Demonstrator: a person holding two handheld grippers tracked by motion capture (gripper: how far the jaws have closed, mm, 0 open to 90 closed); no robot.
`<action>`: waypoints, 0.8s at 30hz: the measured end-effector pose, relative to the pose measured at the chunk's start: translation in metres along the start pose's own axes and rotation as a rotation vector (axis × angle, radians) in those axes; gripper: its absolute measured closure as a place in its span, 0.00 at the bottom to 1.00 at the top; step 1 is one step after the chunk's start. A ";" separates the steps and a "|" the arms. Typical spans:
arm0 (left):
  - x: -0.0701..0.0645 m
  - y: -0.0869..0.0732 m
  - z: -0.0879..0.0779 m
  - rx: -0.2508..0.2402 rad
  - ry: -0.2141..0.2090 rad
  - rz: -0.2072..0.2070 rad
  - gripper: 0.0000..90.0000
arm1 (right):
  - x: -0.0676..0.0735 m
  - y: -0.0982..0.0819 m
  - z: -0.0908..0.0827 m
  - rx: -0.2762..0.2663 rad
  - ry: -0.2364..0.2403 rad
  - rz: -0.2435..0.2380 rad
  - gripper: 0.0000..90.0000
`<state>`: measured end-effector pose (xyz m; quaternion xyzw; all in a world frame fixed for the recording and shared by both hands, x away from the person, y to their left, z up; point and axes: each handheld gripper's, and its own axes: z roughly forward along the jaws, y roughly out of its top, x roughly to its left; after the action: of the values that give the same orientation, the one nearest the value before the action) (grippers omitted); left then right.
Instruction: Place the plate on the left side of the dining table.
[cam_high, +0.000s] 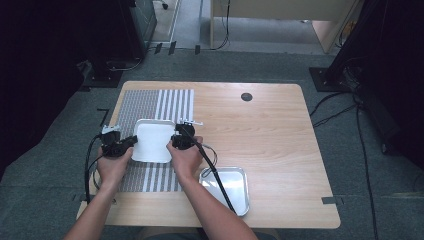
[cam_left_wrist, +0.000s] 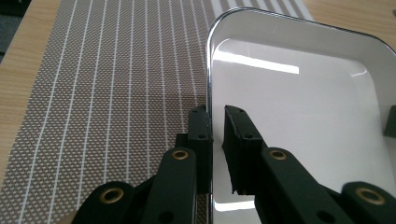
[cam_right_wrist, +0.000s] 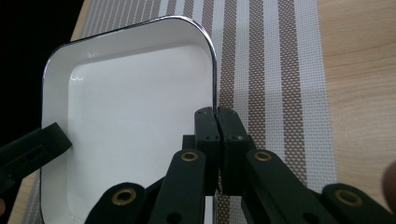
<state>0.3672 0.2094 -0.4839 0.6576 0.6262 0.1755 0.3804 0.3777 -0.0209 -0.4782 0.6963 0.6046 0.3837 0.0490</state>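
We have a white tray (cam_high: 152, 140) on a striped mat (cam_high: 150, 102) near the desk's (cam_high: 270, 135) left edge, and we hold it from both sides. Our left gripper (cam_left_wrist: 215, 128) straddles the tray's left rim: one jaw sits outside over the mat, the other inside the tray, with a narrow gap showing between them, so they stand slightly apart and we judge the rim not yet pinched. Our right gripper (cam_right_wrist: 217, 123) is clamped on the opposite rim, its jaws pressed together with the thin edge between them.

The relation that matters is that the tray lies directly between the two grippers, so any lift must be shared, and both hands are equally near. The tray looks nearly square, with no clear long axis.

The tray is glossy white, probably enamel, with a thin dark metallic rim, rounded corners and sloped walls; ceiling lights reflect in its floor. The mat is woven mesh, grey-brown with white stripes, fine on the left, broad on the right. A second tray (cam_high: 227, 187), bare and silvery, sits near the desk's front edge. The desk is pale wood grain.
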 end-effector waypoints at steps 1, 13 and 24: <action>0.002 0.001 0.003 0.007 0.002 -0.008 0.91 | 0.000 0.001 0.004 0.006 -0.002 0.008 0.99; 0.018 0.017 0.036 0.050 0.050 -0.078 0.97 | 0.002 0.017 0.047 0.016 -0.040 0.024 0.99; 0.031 0.018 0.032 0.044 -0.011 -0.107 0.86 | 0.000 0.020 0.054 -0.024 0.021 -0.007 0.84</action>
<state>0.4069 0.2319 -0.4996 0.6322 0.6621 0.1377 0.3781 0.4257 -0.0051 -0.5056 0.6894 0.6029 0.3980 0.0527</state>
